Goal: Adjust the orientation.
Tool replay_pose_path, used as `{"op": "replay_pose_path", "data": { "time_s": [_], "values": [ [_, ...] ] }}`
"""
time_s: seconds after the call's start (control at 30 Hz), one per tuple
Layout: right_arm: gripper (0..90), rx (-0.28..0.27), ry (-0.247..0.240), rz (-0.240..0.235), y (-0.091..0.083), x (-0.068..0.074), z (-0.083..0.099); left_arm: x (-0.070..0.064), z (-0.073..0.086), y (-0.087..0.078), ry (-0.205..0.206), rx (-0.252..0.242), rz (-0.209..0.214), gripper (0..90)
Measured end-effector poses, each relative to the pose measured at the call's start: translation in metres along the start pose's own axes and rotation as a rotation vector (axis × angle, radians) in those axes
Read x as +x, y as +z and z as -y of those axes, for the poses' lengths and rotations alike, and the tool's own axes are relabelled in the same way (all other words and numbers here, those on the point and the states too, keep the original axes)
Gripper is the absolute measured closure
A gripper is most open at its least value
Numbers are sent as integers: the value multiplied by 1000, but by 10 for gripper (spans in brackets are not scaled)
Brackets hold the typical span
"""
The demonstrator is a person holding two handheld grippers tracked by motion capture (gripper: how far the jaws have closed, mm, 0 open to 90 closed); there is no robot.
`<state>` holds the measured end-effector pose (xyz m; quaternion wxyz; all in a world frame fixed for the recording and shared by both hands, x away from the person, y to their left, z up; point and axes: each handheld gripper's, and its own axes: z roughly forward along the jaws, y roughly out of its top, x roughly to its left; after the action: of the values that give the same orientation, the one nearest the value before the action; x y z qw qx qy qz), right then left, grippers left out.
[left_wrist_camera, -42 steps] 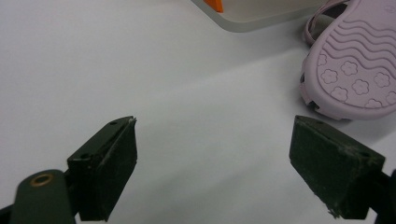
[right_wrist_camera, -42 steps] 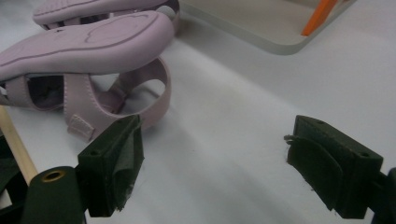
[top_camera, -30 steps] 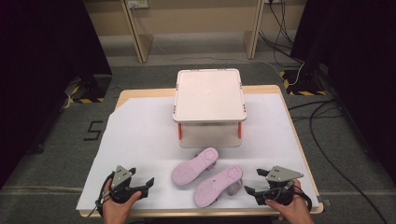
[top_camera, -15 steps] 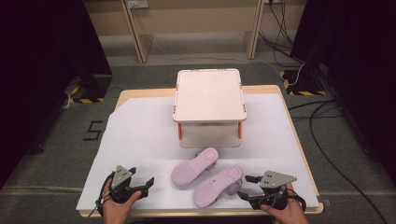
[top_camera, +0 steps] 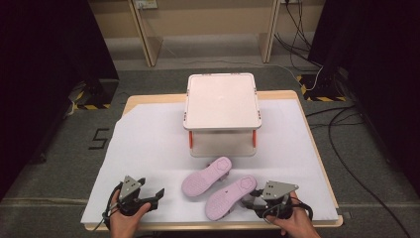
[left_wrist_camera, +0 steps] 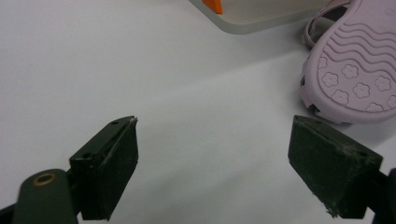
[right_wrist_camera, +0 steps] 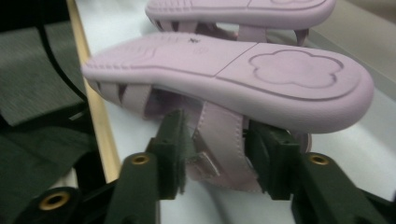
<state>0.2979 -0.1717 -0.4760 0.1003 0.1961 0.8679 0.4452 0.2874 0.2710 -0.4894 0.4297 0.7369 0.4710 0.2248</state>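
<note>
Pinching near sandal's [right_wrist_camera: 219,79] strap, right gripper [right_wrist_camera: 219,154] low, left gripper [left_wrist_camera: 212,163] spread over paper.

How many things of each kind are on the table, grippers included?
Sandals: 2, one and one, both pink, soles up
Rack: 1
Grippers: 2, left gripper and right gripper
Total: 5
</note>
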Motion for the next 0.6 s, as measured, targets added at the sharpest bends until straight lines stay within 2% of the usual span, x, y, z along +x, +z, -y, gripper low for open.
{"op": "replay_pose_path", "data": {
  "time_s": [0.03,0.07,0.17,0.23,0.27,0.33,0.37,0.43,0.6],
  "values": [
    [604,0,0,0,0,0,0,0,0,0,0,0,0,160],
    [633,-23,23,-26,-4,0,0,0,0,0,-1,0,2,163],
    [644,-27,55,-52,-10,4,0,0,0,0,-4,-2,-2,174],
    [758,-35,60,-70,-17,7,1,0,0,-1,-4,-5,-2,174],
    [784,-52,83,-93,-21,9,4,0,0,-1,-3,-6,-3,174],
    [796,-51,90,-98,-25,10,5,0,0,-1,-7,-13,-1,174],
    [816,-53,93,-86,-35,9,9,0,0,-1,-9,-14,0,175],
    [829,-61,108,-78,-42,8,12,0,0,-1,-8,-16,0,175],
    [850,-86,203,-50,-59,0,24,0,-1,-2,-8,-28,2,177]
  ]
}}
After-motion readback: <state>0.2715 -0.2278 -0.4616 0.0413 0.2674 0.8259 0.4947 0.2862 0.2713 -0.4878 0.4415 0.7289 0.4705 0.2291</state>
